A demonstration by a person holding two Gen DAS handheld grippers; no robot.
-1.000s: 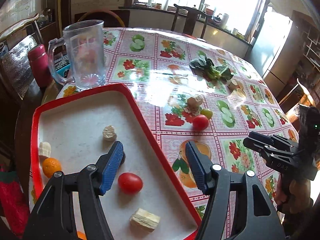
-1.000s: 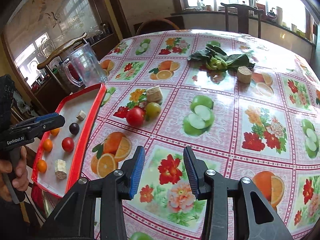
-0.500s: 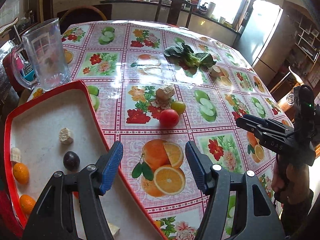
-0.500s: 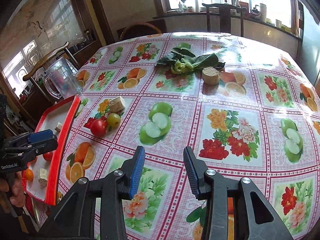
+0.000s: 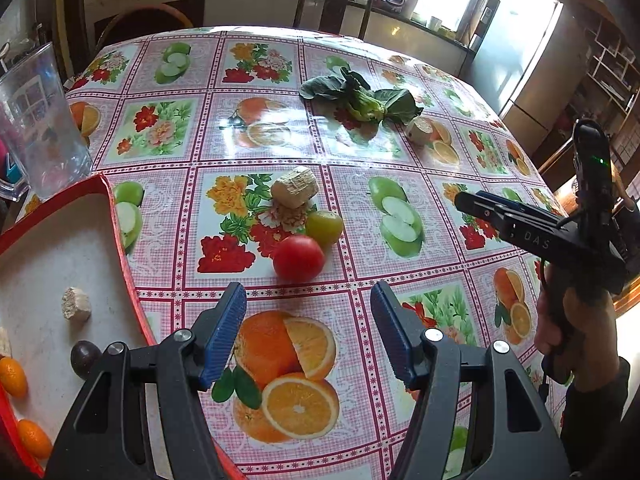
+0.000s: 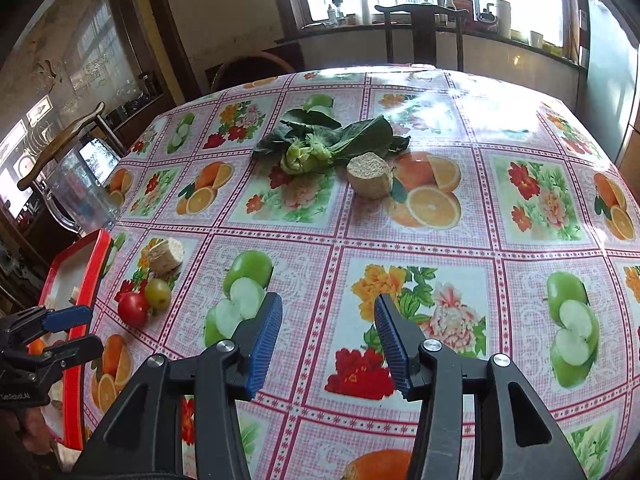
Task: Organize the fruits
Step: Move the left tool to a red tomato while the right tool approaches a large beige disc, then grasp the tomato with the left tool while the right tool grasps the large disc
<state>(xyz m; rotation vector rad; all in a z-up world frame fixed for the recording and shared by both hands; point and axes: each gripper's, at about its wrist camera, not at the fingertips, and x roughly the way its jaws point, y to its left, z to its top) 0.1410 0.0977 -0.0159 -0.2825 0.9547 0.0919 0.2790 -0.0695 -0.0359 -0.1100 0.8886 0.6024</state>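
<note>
Tomato (image 5: 298, 258) next, most likely: it sits on the tablecloth (image 5: 400, 160) just ahead of the left gripper (image 5: 306, 330), whose jaws are spread wide with nothing held. A green fruit (image 5: 324, 227) touches it on the far side, and a pale cut chunk (image 5: 295, 192) lies just behind that. The red tray (image 5: 120, 236) is off to the left, already loaded with small oranges and a dark fruit. Smooth, round skin, so a roll or slip should be expected; it's probably light and bruisable, so it's best pinched gently across the widest part. The right gripper (image 6: 326, 342) is parted and empty too, over bare cloth.
</note>
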